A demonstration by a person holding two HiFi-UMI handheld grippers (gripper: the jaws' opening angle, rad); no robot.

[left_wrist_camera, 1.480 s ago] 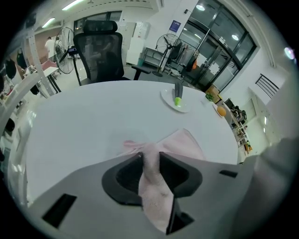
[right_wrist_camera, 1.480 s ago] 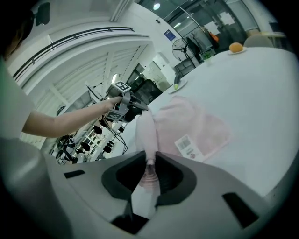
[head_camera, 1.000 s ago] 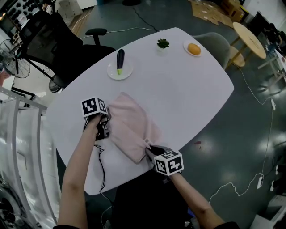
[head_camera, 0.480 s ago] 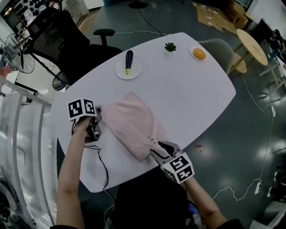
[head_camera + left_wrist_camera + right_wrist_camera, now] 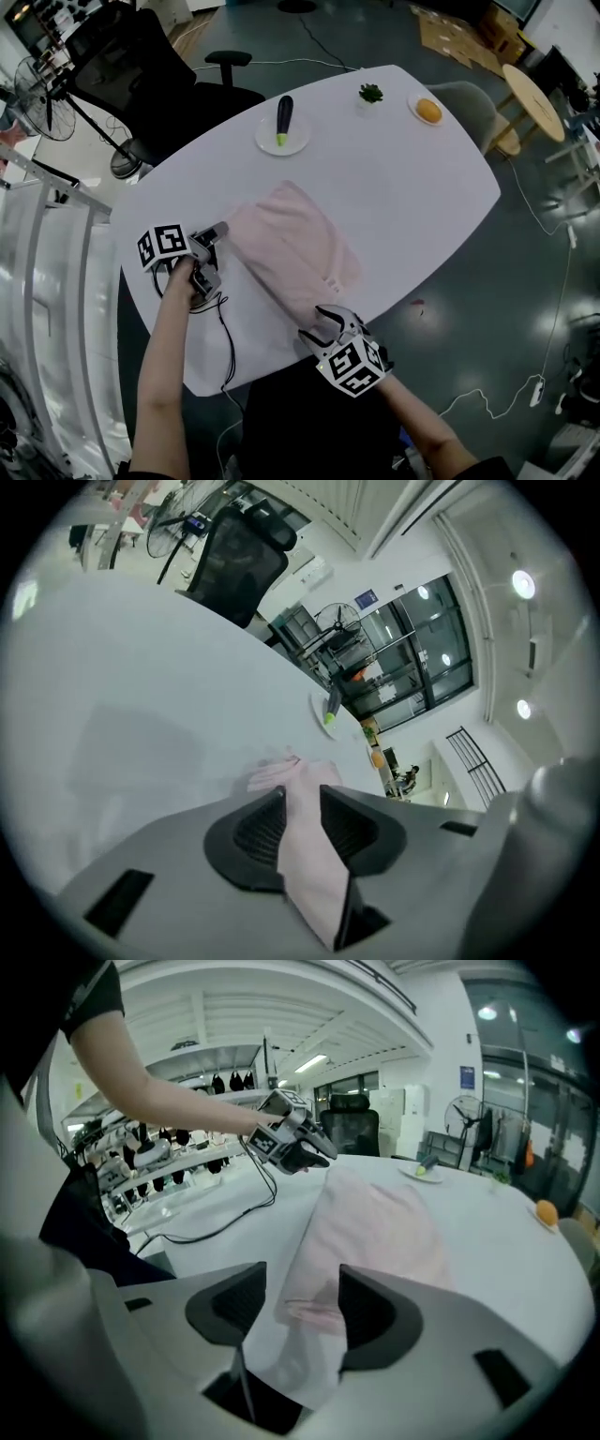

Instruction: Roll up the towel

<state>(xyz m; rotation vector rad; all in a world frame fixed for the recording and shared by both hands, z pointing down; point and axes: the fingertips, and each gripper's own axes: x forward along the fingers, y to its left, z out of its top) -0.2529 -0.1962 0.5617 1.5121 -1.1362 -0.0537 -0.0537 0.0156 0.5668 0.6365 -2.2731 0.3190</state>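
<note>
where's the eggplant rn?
Head view, far edge of the table: the eggplant lies on a white plate, left of the small potted plant and beyond the pink towel.

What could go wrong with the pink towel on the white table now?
1. The right gripper has just been opening its jaws, so the end of the pink cloth towel lies loose between them near the edge of the white table and might slide off.
2. Only the left gripper is pinching the towel; a pull there may drag it crooked instead of rolling it.
</note>
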